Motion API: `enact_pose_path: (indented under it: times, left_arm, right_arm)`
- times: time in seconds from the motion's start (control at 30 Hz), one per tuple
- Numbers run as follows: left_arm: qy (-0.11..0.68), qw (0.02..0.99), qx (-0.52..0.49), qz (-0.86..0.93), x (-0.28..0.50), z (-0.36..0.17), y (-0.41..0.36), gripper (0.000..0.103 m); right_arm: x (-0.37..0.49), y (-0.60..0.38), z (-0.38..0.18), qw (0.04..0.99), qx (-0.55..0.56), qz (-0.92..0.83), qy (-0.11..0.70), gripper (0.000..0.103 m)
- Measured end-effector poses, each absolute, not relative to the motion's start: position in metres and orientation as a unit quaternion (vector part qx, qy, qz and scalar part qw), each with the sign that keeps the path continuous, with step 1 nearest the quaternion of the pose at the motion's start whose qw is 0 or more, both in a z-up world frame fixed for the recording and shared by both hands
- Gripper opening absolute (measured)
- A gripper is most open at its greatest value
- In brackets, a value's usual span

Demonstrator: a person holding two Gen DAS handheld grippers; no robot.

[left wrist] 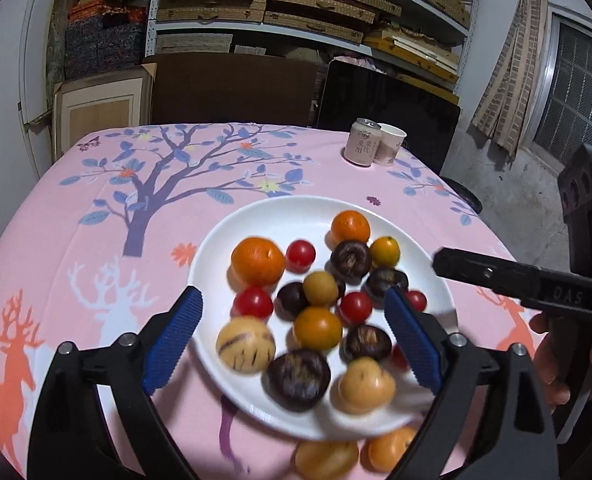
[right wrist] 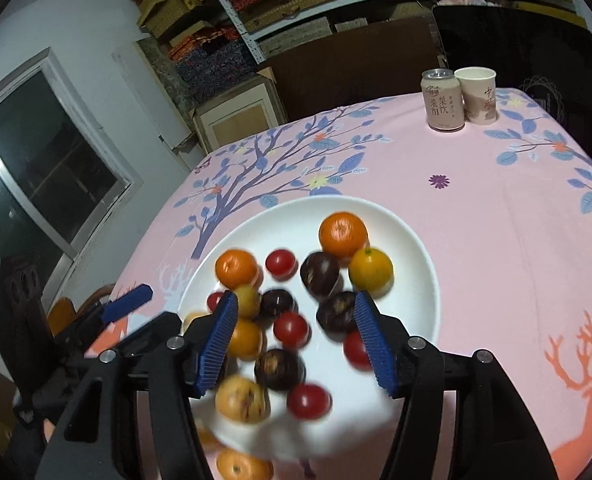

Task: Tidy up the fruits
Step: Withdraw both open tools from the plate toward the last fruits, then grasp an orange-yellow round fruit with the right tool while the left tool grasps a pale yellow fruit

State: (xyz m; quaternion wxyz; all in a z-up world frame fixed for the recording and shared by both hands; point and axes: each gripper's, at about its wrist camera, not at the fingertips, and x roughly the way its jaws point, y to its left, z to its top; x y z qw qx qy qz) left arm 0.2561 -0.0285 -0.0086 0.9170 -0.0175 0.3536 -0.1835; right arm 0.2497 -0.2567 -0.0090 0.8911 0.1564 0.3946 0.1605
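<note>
Fruits (left wrist: 320, 312) are piled on white plate (left wrist: 256, 216) on pink tabletop (left wrist: 76, 240) (two more sit off its near rim). Left gripper (left wrist: 292, 336) is spread wide above the plate, nothing gripped. Right gripper (right wrist: 296, 340) is parted too, fingers (right wrist: 218, 344) empty.

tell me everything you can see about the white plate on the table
The white plate is round, glossy, ceramic-looking, with a shallow raised rim. It lies flat on the pink printed tablecloth, piled with oranges, cherry tomatoes, dark round fruits and yellowish striped ones. Its near edge is blurred. Neither gripper visibly touches it.
</note>
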Motion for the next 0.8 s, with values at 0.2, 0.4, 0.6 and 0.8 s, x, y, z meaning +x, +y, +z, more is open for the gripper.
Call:
enact_pose_path:
  times: [0.2,0.4,0.6,0.8]
  left_arm:
    - [0.388,0.903,-0.007,-0.185,0.203,-0.029,-0.009,0.098]
    - [0.415,0.894,0.039,-0.163,0.173,-0.057,-0.005,0.098]
    - [0.427,0.890,0.014,-0.158,0.166,-0.067,0.008,0.098]
    - [0.429,0.890,0.009,-0.153,0.167,-0.068,0.010,0.098]
  right_arm:
    - [0.164,-0.231,-0.024,0.901,0.074,0.161,0.395,0.067]
    - [0.123,-0.194,-0.046,0.900,0.016,0.172,0.401,0.067]
    - [0.129,-0.182,-0.061,0.889,0.009,0.176,0.423,0.067]
    - [0.138,-0.171,-0.069,0.890,0.004,0.165,0.426,0.066]
